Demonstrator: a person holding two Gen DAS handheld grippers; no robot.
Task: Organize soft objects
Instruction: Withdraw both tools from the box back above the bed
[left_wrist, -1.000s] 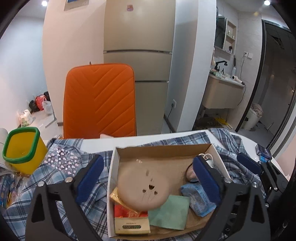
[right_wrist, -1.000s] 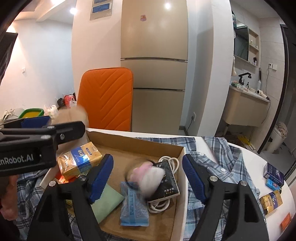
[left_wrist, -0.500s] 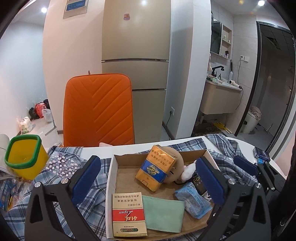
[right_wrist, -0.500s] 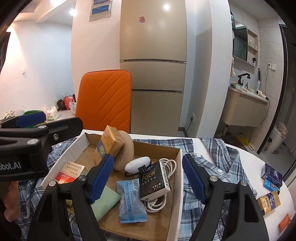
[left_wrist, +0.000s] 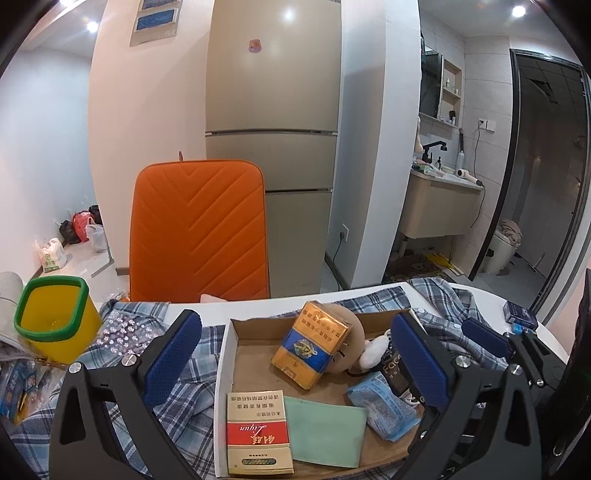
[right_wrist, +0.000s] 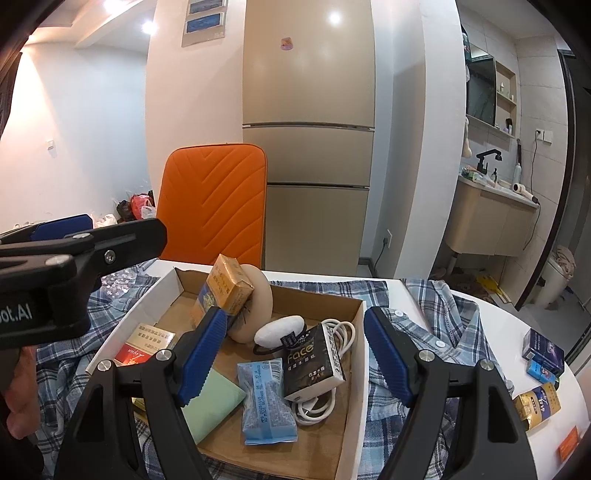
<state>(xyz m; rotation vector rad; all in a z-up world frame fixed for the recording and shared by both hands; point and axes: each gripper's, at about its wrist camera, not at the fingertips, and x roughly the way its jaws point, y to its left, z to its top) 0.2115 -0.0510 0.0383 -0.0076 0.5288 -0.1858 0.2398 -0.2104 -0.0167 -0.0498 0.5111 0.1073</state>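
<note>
A cardboard box lies on a plaid shirt. In it a round tan cushion stands on edge with a yellow-blue pack leaning on it. Beside them lie a white soft pad, a black tissue pack, a blue tissue pack, a green cloth, a red-white pack and a white cable. My left gripper and right gripper are open and empty above the box.
An orange chair stands behind the table, with a fridge beyond it. A yellow bin with a green rim is at the left. Small packs lie on the white table at the right.
The items in the box tumbled and settled: the tan cushion went from lying flat to standing on edge with the yellow pack against it. Both grippers rose slightly and stayed open.
</note>
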